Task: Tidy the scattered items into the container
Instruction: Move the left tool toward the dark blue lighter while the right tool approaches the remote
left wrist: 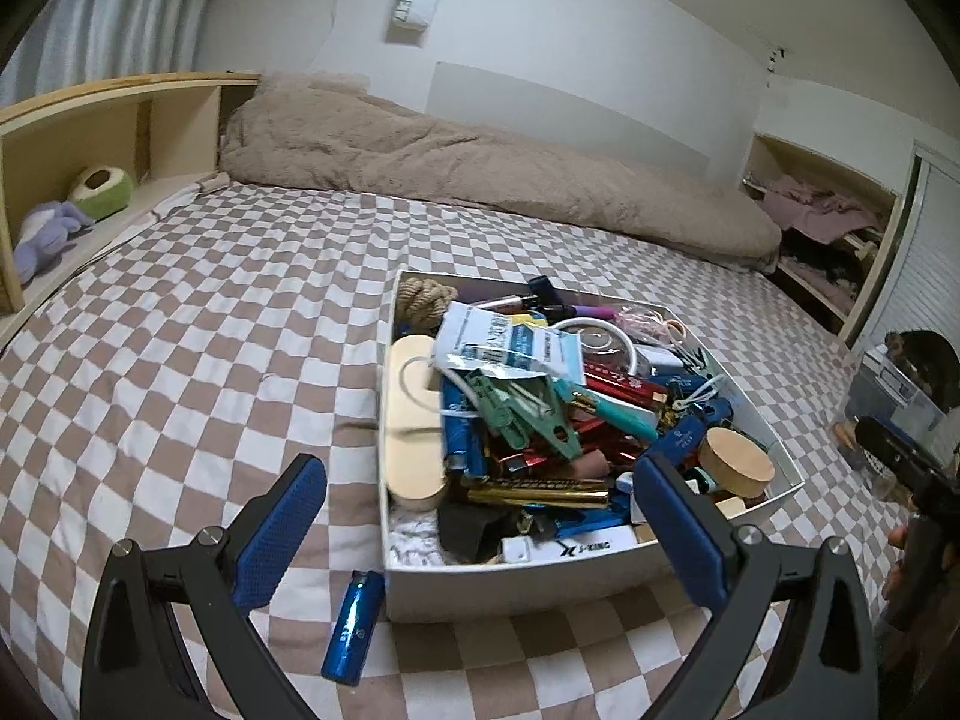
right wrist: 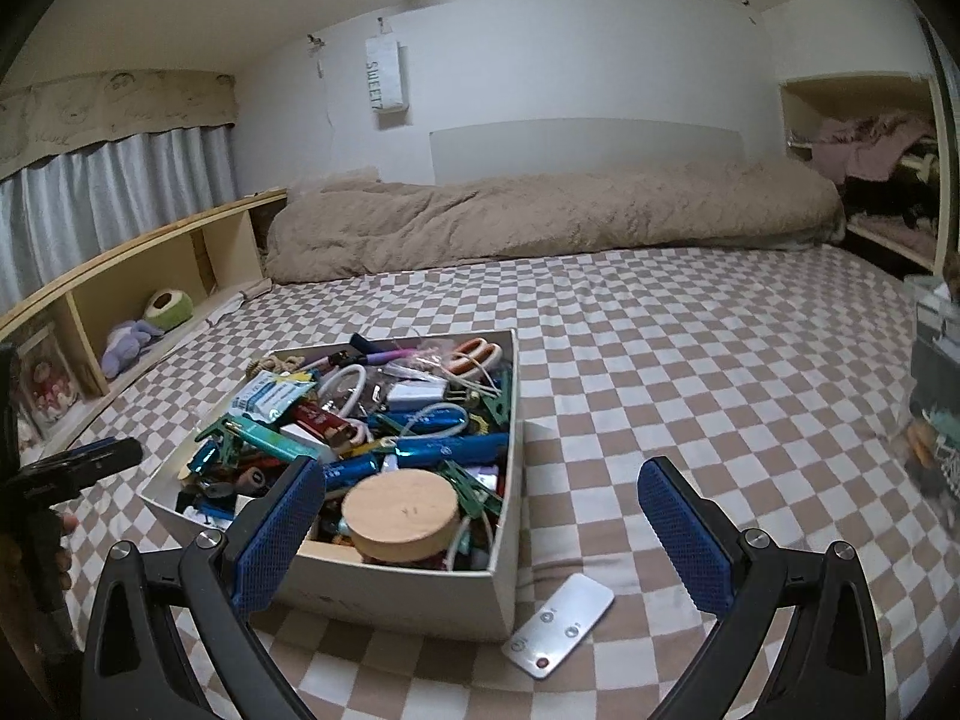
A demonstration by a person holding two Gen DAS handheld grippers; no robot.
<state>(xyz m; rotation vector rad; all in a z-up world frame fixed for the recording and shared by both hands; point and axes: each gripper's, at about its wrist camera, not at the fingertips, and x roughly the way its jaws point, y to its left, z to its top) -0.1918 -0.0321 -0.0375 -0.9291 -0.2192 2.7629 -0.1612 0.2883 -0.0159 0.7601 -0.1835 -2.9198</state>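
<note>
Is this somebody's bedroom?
Most likely a bedroom: a bed with a brown-and-white checkered sheet, a fluffy beige blanket by the wall, and a purple plush toy in a wooden shelf.

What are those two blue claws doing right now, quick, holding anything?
Left gripper: open, holding nothing, above the box.
Right gripper: open, holding nothing, above the white remote.

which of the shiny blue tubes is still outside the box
The blue tube lying on the checked bedsheet against the white box near wall, by the left tongs; the other blue tubes lie inside.
</note>
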